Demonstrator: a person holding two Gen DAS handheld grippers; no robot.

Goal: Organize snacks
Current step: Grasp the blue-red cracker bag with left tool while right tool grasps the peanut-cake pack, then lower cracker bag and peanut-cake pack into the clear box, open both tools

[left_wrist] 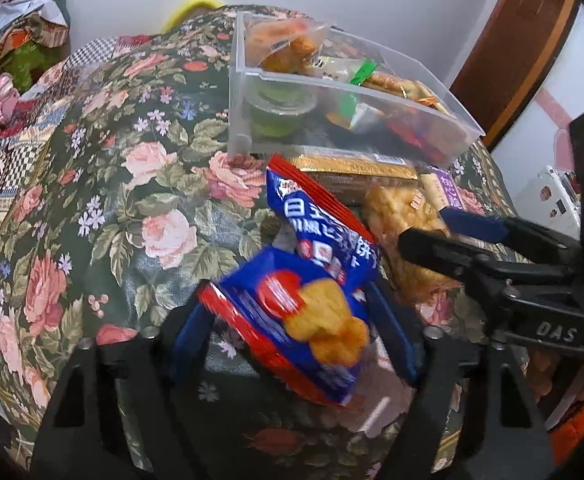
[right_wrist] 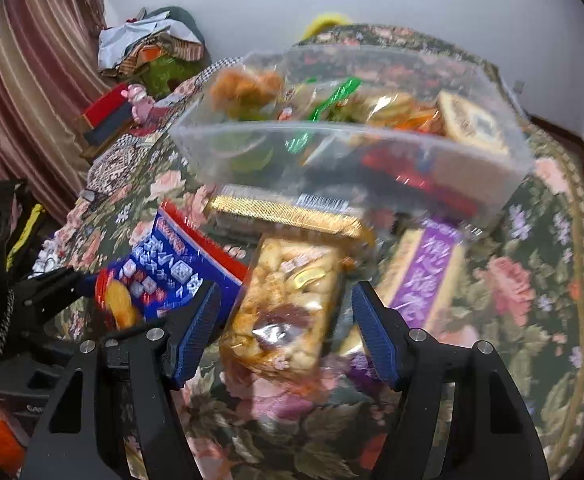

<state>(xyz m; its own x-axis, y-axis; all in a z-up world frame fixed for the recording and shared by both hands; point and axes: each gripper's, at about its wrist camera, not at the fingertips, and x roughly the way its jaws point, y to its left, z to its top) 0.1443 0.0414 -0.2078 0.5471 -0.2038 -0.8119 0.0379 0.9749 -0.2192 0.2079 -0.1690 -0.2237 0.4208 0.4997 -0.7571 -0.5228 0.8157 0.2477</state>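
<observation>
A clear plastic bin (left_wrist: 251, 92) (right_wrist: 432, 160) holding several snacks stands on the floral table. In front of it lie a gold-edged packet (left_wrist: 356, 168) (right_wrist: 287, 212), a purple box (right_wrist: 428, 276) and a clear orange snack bag (left_wrist: 404, 224) (right_wrist: 287, 308). My left gripper (left_wrist: 292, 320) stands around a blue and red snack packet (left_wrist: 312, 280) (right_wrist: 171, 264), fingers wide, touching its sides. My right gripper (right_wrist: 285, 320) (left_wrist: 448, 228) is open around the orange snack bag, pads apart from it.
The floral tablecloth (left_wrist: 131, 200) (right_wrist: 532, 280) covers a round table. A pile of cloth and a pink figure (right_wrist: 139, 100) sit at the far left. A striped curtain (right_wrist: 31, 80) hangs left; a wooden door frame (left_wrist: 512, 48) is right.
</observation>
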